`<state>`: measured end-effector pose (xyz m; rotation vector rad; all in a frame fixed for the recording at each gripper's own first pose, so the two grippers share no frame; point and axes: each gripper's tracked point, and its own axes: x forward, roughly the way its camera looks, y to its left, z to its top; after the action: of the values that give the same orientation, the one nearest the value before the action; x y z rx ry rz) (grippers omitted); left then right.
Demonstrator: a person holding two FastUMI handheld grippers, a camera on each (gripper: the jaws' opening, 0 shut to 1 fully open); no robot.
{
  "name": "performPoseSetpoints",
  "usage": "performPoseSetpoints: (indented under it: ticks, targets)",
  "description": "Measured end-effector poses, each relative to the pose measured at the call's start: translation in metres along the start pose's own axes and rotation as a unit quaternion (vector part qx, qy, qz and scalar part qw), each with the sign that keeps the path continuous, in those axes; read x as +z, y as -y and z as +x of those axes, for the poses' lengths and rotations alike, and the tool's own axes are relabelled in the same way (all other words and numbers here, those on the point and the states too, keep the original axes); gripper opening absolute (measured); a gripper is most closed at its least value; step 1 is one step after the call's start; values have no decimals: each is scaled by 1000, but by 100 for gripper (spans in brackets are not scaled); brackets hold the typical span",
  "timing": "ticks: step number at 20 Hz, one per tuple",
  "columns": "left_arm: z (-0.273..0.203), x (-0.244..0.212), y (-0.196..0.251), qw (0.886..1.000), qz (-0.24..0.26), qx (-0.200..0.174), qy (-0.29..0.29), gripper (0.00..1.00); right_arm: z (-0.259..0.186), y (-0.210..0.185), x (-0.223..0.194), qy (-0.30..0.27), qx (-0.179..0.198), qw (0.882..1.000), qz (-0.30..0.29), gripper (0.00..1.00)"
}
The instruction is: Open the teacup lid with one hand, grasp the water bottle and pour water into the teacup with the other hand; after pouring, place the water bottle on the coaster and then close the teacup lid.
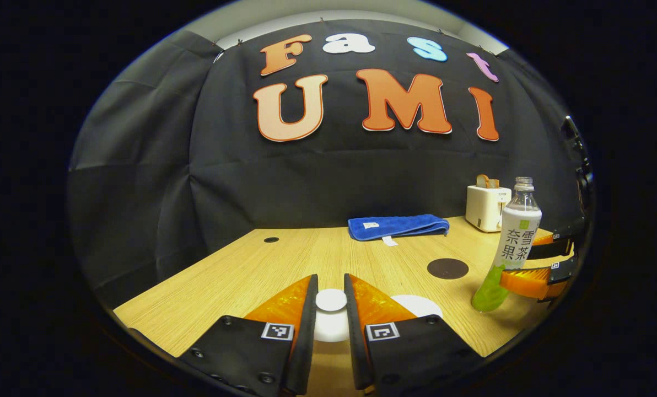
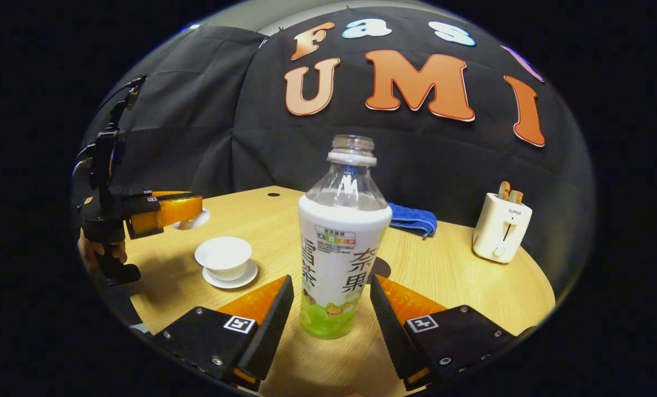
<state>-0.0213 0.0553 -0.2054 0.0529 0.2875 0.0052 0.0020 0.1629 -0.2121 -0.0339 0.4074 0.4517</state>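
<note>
With the left tongs [image 1: 330, 300] pinching the lid [image 1: 330, 314] clear of the open teacup [image 2: 223, 257], the right tongs [image 2: 331, 300] stood spread around the water bottle [image 2: 342, 242] on the surface [image 2: 450, 270], so closing on it seemingly came next.

Both views are evenly lit from overhead, with the wooden bench [image 1: 284, 259] bright and warm against the dark cloth wall, which swallows most of the light. Shadows are soft and short; a faint one lies beneath the teacup [image 2: 223, 256] and saucer. The clear upper part of the water bottle [image 2: 344, 237] carries small white glints. Fisheye distortion is strong: the bench edge bows and things near the rim stretch and lean. The centre is sharp, while the near claw fingers [image 1: 306, 314] at the bottom look slightly soft. Corners fall off to darkness.
</note>
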Motion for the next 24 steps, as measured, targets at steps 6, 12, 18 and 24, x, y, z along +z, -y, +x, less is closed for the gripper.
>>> performPoseSetpoints:
  ticks: [6, 12, 18, 24]
  targets:
    - [-4, -8, -13, 1000, -7, 7, -4, 34, 7, -4, 0, -12, 1, 1000, -1, 68]
    - [-9, -11, -31, 1000, -21, 16, -2, 34, 5, 11, 16, -11, -35, 994, -98, 65]
    - [-15, -11, -46, 999, -28, 24, 4, 33, 11, 23, 26, -29, -86, 962, -257, 65]
    - [-21, -16, -59, 999, -32, 29, 5, 33, 19, 18, 31, -45, -99, 928, -357, 64]
